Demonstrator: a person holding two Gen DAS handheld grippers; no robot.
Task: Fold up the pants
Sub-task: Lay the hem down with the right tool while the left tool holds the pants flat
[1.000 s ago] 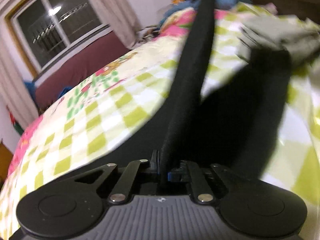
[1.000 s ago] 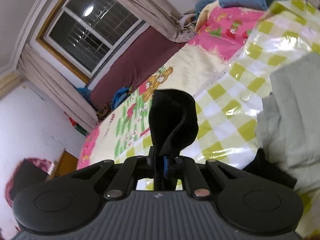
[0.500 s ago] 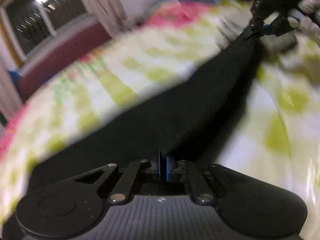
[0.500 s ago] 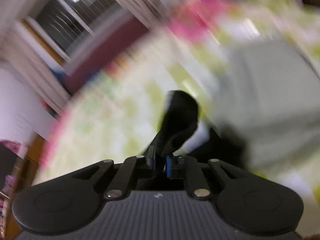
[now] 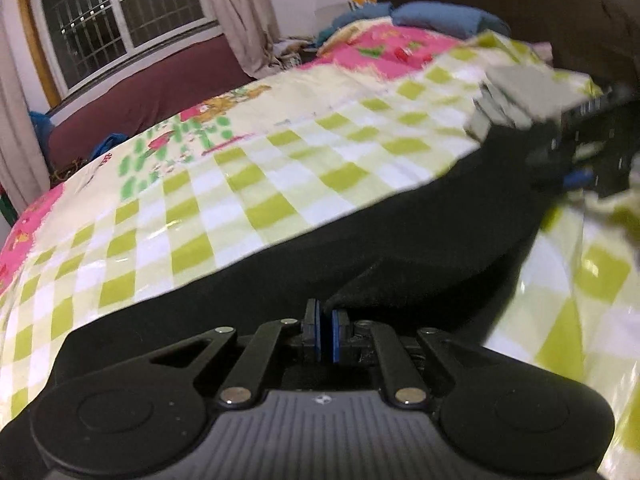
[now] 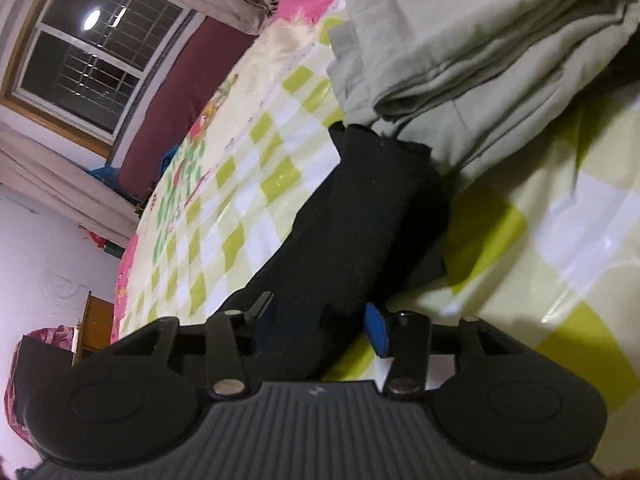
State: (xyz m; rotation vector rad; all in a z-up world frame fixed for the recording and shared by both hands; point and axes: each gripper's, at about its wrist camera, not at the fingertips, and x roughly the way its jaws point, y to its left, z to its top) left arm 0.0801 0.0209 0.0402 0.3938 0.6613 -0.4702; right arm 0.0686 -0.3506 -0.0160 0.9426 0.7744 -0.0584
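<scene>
**Black pants stretched across the checked bed, one end pinched, the other being let go**

The black pants [image 5: 400,236] lie as a long dark band over the green-and-white checked cover [image 5: 224,208] of the bed, running from the near edge toward the far right side. The left gripper [image 5: 325,336] sits low over the near end of the band; its blue pads are almost together, with a thin fold of the black cloth pinched between them. In the left wrist view the right gripper [image 5: 576,168] appears blurred at the far right end of the pants, just beside a folded stack of grey cloth [image 5: 520,96].

From the right wrist view, the right gripper [image 6: 320,320] has its jaws opening. The end of the pants [image 6: 360,216] still lies between the two fingers, but the blue pad [image 6: 378,332] on the right stands clear of the cloth, so nothing is clamped. That end of the pants lies on the cover, its tip touching the folded grey cloth [image 6: 460,40].

Beyond the bed are a dark red panel [image 5: 144,96], a barred window [image 5: 120,20] and pale curtains [image 5: 236,12].
</scene>
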